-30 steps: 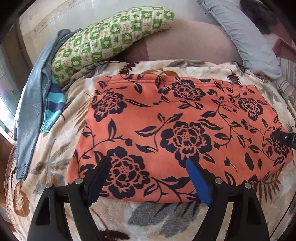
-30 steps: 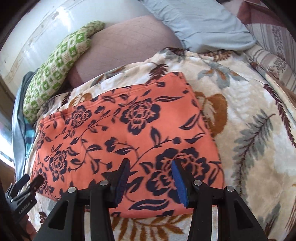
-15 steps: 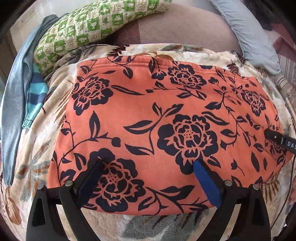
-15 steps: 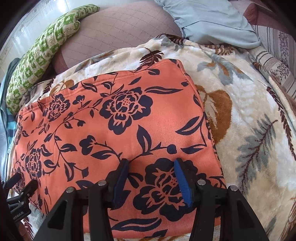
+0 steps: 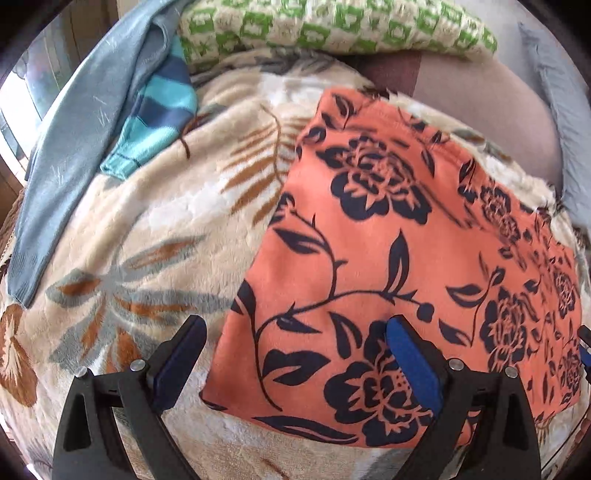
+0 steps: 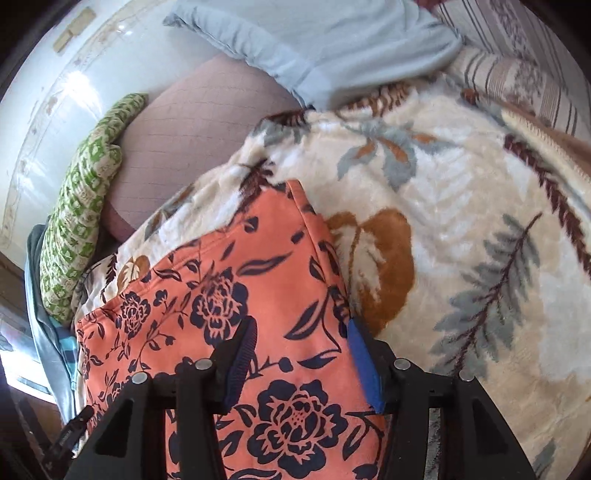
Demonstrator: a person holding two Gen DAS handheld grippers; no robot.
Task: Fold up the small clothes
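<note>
An orange garment with dark blue flowers (image 5: 388, 258) lies flat, folded into a rectangle, on a cream floral blanket (image 5: 147, 229). My left gripper (image 5: 295, 326) stands wide open over the garment's near left corner, one finger above the blanket and the other above the cloth. In the right wrist view the same garment (image 6: 229, 295) fills the lower left. My right gripper (image 6: 301, 330) is open across its right edge, the blue pad (image 6: 364, 365) just at the hem. Neither gripper pinches any cloth.
A green checked pillow (image 5: 332, 29) lies at the back. A grey-blue garment (image 5: 74, 147) and a teal striped one (image 5: 155, 114) hang at the left. A pale blue pillow (image 6: 314, 44) and striped bedding (image 6: 517, 74) lie at the right, on a mauve sheet (image 6: 192, 147).
My left gripper slid left from the garment's near edge to its left corner and its jaws spread wider. My right gripper slid right to the garment's right edge. Both wrists rolled.
</note>
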